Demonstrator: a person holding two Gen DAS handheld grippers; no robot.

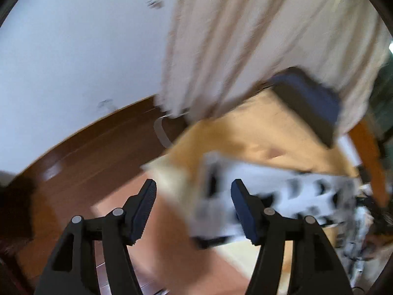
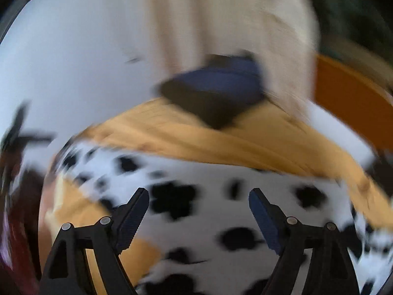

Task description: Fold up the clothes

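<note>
Both grippers have their jaws spread wide with nothing between the pads, though everything's pretty motion-blurred. Left gripper [image 1: 194,196] hangs off the near corner of the wooden table [image 1: 245,132], above the floor [image 1: 86,152]. Right gripper [image 2: 199,204] hovers right over the white garment with black spots [image 2: 208,211], which lies spread across the table's near side. Folded dark blue clothes [image 2: 221,83] sit at the far edge, by a cream curtain [image 2: 221,19].

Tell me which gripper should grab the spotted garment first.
Right. The right gripper hangs open directly over the spotted garment, while the left gripper sits at its edge, mostly over floor.
</note>
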